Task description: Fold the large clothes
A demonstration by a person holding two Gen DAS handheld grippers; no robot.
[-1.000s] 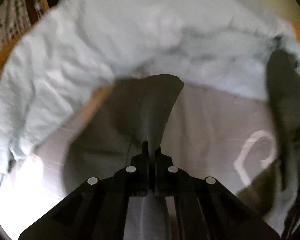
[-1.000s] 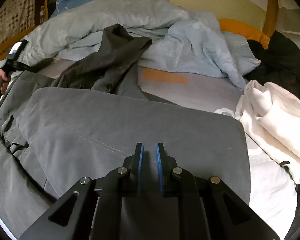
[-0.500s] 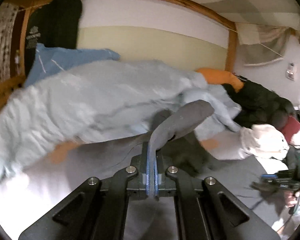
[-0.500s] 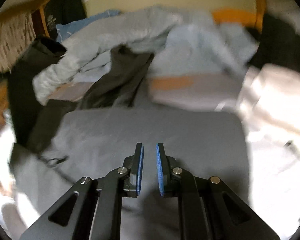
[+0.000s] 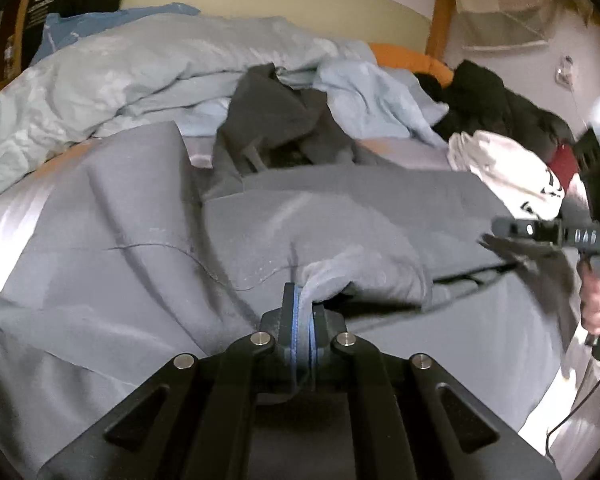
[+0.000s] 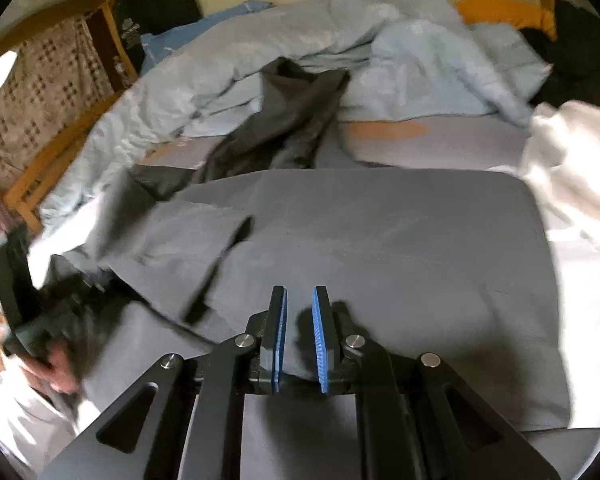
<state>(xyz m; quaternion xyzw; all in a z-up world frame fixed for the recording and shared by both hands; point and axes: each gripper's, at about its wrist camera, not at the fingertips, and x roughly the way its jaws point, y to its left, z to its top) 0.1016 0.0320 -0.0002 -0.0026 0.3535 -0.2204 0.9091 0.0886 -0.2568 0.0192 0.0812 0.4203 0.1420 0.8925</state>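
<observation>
Since the frame half a second back, the left gripper (image 5: pixel 305 304) has swung down from the raised position, carrying a pinched fold of the grey garment (image 6: pixel 380 240) over the flat part of that garment; the right gripper (image 6: pixel 300 320) has kept its place.

Left gripper: clenched on a bunched edge of the grey garment, the cloth rising out between its blue pads. Right gripper: released, jaws apart, nothing between them, poised just above the near edge of the garment.

Position of the task's thing: the grey garment lies spread on the bed (image 6: pixel 440 140), its long axis across the bed from the left side to the right side, directly ahead of both grippers. The left gripper is the nearer, being already in contact; judged from this, the coming move is to lay the held fold across toward the right side.

Count: one grey garment in hand; one darker grey garment (image 5: pixel 276 120) crumpled toward the head of the bed; one white garment (image 5: pixel 508 172) at the right edge; one black garment (image 5: pixel 484 96) beyond it; one pale blue duvet (image 5: pixel 140 64).
</observation>
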